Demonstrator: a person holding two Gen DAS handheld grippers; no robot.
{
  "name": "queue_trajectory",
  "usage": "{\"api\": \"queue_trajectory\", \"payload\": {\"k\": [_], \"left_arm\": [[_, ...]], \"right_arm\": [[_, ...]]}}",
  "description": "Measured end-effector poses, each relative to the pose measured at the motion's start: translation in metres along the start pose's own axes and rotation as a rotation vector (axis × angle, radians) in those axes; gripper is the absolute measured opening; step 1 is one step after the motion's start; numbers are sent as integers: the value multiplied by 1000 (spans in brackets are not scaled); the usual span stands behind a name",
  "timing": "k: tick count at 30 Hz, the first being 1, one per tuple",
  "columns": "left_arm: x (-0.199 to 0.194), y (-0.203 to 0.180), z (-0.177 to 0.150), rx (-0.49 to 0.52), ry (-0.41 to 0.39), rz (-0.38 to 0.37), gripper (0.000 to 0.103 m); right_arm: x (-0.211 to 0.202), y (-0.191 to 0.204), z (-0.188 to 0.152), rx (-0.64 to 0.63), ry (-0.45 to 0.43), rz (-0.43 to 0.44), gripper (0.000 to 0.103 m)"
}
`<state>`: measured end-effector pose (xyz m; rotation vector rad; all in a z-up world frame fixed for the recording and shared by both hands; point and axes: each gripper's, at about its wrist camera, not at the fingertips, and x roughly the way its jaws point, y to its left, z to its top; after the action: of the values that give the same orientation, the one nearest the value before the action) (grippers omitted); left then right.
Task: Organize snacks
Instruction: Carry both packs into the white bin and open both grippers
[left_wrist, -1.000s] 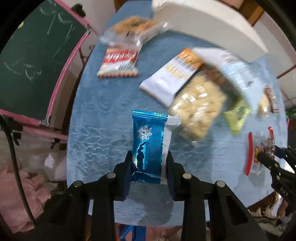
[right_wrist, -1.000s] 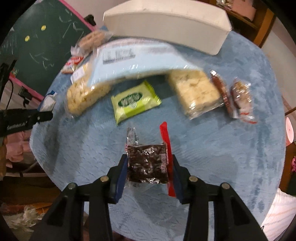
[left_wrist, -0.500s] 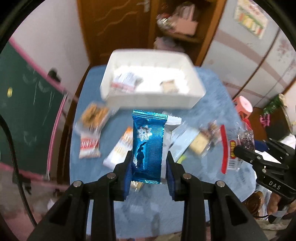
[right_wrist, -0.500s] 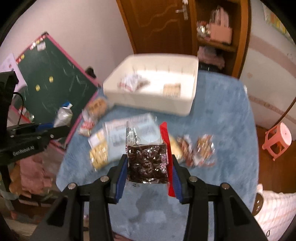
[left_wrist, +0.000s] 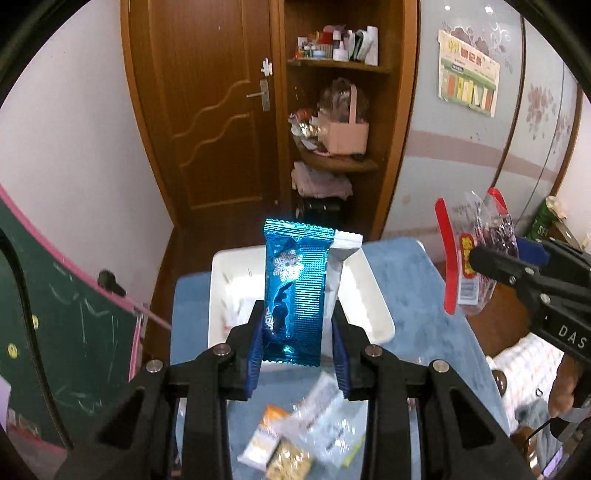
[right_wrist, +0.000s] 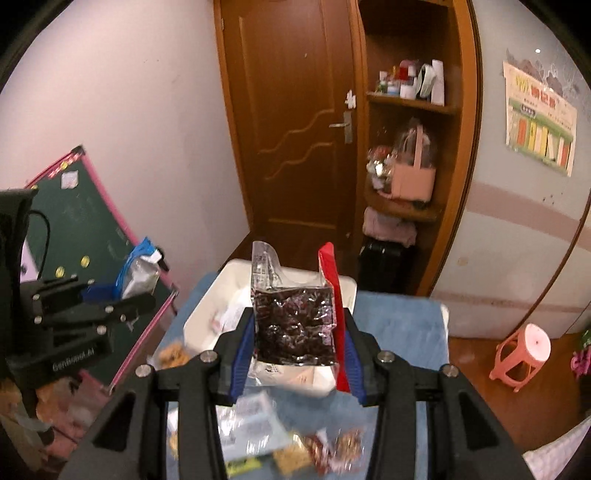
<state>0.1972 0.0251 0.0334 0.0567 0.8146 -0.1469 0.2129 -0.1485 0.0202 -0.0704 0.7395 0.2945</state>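
Observation:
My left gripper is shut on a blue foil snack packet with a snowflake print, held upright high above the table. My right gripper is shut on a clear bag of dark snacks with a red edge, also held upright. A white bin with a few packets inside sits at the table's far end, below and beyond both grippers; it also shows in the right wrist view. In the left wrist view the right gripper with its bag is at the right.
Several loose snack packets lie on the blue tablecloth below the grippers. A green chalkboard leans at the left. A wooden door and shelf stand behind the table. A pink stool is on the floor at right.
Both grippers have risen and tilted up with their packets still held. The table and bin have dropped low in view; the door and shelf now fill the upper frame.

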Motion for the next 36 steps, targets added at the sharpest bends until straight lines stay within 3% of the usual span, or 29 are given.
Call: {"api": "queue_trajectory", "payload": {"k": [5,10,19,28,29,30,31,33,36], "left_arm": [[30,7,21,-23,15,-3,31],[76,13,28,-40,67,-6,31],[139,19,20,-56,145,9,31],[171,14,15,-28,184,47,32],[172,14,14,-24,187,50,36],[173,13,14,-22,191,50,50],[173,13,13,-23,195,60,57],[168,14,13,-29,176,78,81],[160,18,13,-43,164,54,89]], "right_arm": [[26,2,26,1,1,-5,44],[66,2,31,19,51,-4,44],[136,1,18,34,181,-13,44],[178,1,4,27,283,-31,47],[180,0,3,31,289,-30,48],[181,-1,2,35,293,-27,49],[182,-2,1,41,294,-27,49],[182,-6,2,54,292,-50,49],[180,-14,1,89,294,-30,50]]}}
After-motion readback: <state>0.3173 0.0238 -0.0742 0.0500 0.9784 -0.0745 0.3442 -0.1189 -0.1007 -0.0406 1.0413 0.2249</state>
